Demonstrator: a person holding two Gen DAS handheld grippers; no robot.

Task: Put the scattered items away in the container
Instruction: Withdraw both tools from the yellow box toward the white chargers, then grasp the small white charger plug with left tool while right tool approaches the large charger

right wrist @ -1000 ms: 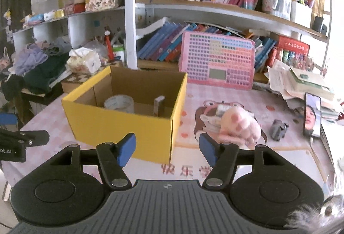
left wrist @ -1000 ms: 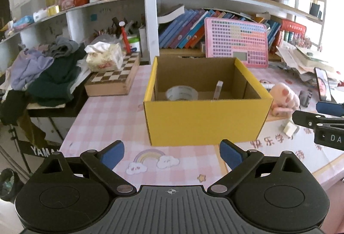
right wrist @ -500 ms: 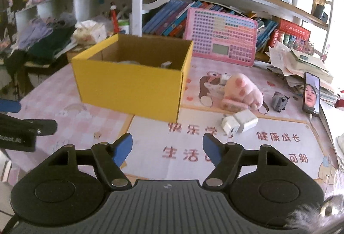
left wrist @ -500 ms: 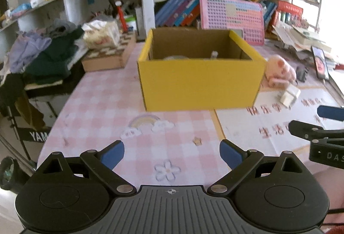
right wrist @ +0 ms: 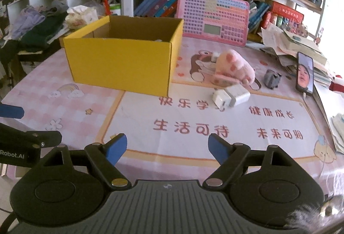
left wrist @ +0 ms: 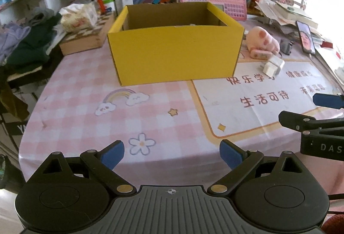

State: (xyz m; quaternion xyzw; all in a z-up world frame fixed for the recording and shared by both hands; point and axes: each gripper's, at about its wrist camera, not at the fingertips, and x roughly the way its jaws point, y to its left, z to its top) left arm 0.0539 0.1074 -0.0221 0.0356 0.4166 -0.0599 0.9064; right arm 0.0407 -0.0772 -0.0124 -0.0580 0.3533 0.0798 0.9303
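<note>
While both tongs gape: one yellow box (right wrist: 120, 62), two chargers (right wrist: 231, 97).

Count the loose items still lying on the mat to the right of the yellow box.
4: a pink paw plush, a white charger in front of it, a small pink case at the plush's base, and a grey toy farther right. Others may hide behind the plush.

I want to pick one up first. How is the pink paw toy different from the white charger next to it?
The pink paw toy looks soft, rounded and fluffy with darker pink pads; the white charger is a hard, boxy block. The paw toy is bigger and sits farther back; the charger lies nearer the right gripper. Both sit on the tablecloth, outside the yellow box, untouched.
</note>
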